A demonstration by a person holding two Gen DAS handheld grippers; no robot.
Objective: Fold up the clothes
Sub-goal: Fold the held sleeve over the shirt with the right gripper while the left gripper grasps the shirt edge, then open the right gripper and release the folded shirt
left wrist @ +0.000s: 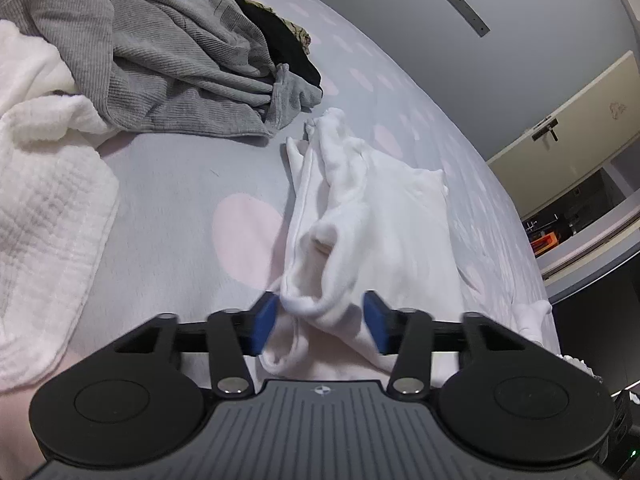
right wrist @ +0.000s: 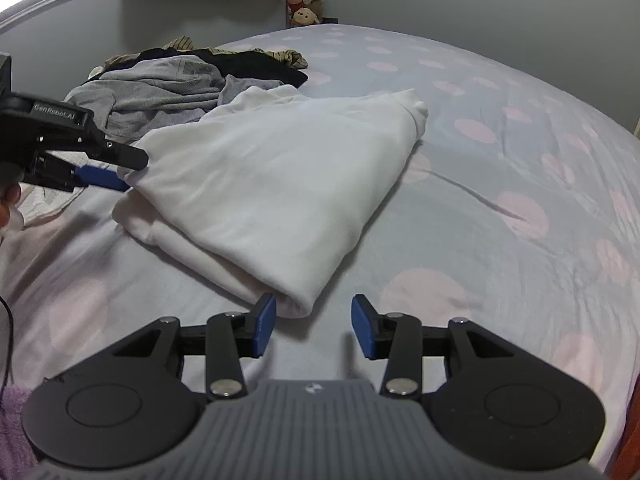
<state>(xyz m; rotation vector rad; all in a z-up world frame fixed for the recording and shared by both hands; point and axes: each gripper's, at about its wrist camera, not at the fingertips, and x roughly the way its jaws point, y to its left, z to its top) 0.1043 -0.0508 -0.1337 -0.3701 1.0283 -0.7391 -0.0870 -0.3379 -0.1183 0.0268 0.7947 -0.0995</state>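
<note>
Bed [right wrist: 500, 152] fills the frame, grey cover with pink dots; white folded garment [right wrist: 280, 184] centre, grey and dark clothes pile [right wrist: 172, 84] upper left.

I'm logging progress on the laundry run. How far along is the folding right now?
Early on. The white garment already lies folded over on the bed. In hand: the left gripper, jaws apart, has a bunched edge of it between its pads; the right gripper is open by the near corner. Left: the grey clothes, dark garments and a white towel lie unfolded.
</note>
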